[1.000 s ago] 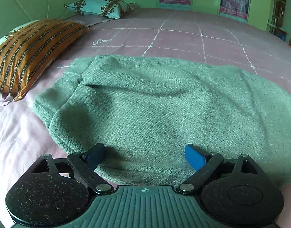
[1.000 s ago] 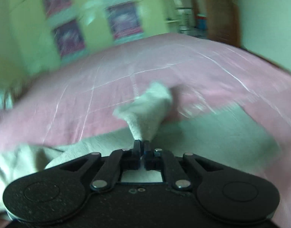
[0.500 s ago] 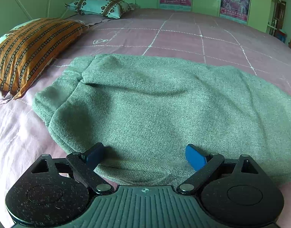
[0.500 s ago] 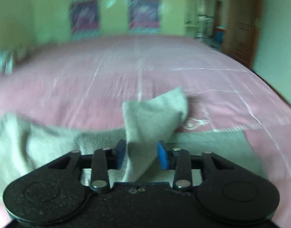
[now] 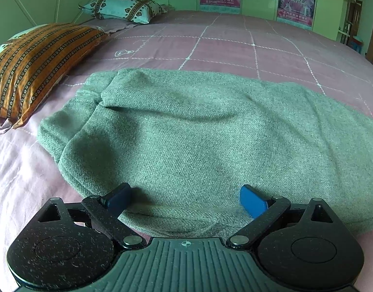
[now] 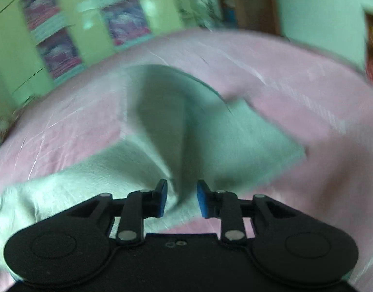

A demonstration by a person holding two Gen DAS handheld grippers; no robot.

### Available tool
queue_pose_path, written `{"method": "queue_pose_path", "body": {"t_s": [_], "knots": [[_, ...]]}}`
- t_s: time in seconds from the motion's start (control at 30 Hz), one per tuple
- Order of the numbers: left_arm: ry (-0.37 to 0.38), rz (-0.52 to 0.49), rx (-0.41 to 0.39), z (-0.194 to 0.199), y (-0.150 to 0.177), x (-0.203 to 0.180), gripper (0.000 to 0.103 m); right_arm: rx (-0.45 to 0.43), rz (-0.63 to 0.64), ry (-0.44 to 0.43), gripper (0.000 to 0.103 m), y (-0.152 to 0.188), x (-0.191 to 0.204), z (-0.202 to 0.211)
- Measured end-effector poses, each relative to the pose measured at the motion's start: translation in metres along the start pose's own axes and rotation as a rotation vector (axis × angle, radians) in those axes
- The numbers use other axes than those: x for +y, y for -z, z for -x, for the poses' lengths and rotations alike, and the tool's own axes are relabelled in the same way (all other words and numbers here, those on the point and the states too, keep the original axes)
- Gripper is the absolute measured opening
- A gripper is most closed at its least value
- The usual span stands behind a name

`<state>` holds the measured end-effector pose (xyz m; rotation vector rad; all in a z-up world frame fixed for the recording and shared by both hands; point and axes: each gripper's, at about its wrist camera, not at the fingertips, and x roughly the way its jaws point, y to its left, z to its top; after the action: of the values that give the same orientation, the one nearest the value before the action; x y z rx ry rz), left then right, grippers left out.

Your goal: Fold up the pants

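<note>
Tongs first: left gripper (image 5: 185, 200) has its jaws spread wide, nothing pinched, blue pads resting low at the near edge of the grey-green woven wool-like pants (image 5: 198, 141). Right gripper (image 6: 179, 200) shows a narrow gap that is closing; a raised ridge of the same cloth (image 6: 184, 131) stands between the pads, but the right view is blurred and I see no pad pressing on it, so I read it as not gripping.

Key relation: pants lie straight ahead of both tongs, on the pink quilted bedspread with white grid stitching (image 5: 235, 48). Long axis runs left to right across the left view; rounded folded end at the left, rest goes off frame to the right. Right gripper looks nearer to the loose leg end, which peaks up and trails to the far right.

Fabric: coarse twill, thick, soft, a few shallow creases. Orange striped pillow (image 5: 33, 68) at far left, teal patterned pillow (image 5: 120, 8) beyond it.
</note>
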<state>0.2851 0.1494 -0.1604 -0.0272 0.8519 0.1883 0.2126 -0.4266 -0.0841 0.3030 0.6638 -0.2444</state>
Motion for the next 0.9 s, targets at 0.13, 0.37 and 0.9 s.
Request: {"method": "queue_pose_path", "body": {"t_s": [0.13, 0.37, 0.9], "knots": [[-0.001, 0.003, 0.001, 0.000, 0.000, -0.001, 0.096, -0.034, 0.220, 0.070, 0.036, -0.015, 0.032, -0.011], [0.008, 0.000, 0.000, -0.001, 0.000, -0.001, 0.097, 0.015, -0.149, 0.009, 0.036, -0.037, -0.022, -0.017], [0.002, 0.002, -0.001, -0.001, 0.001, -0.003, 0.101, 0.108, -0.518, -0.106, 0.000, -0.035, -0.085, -0.055]]}}
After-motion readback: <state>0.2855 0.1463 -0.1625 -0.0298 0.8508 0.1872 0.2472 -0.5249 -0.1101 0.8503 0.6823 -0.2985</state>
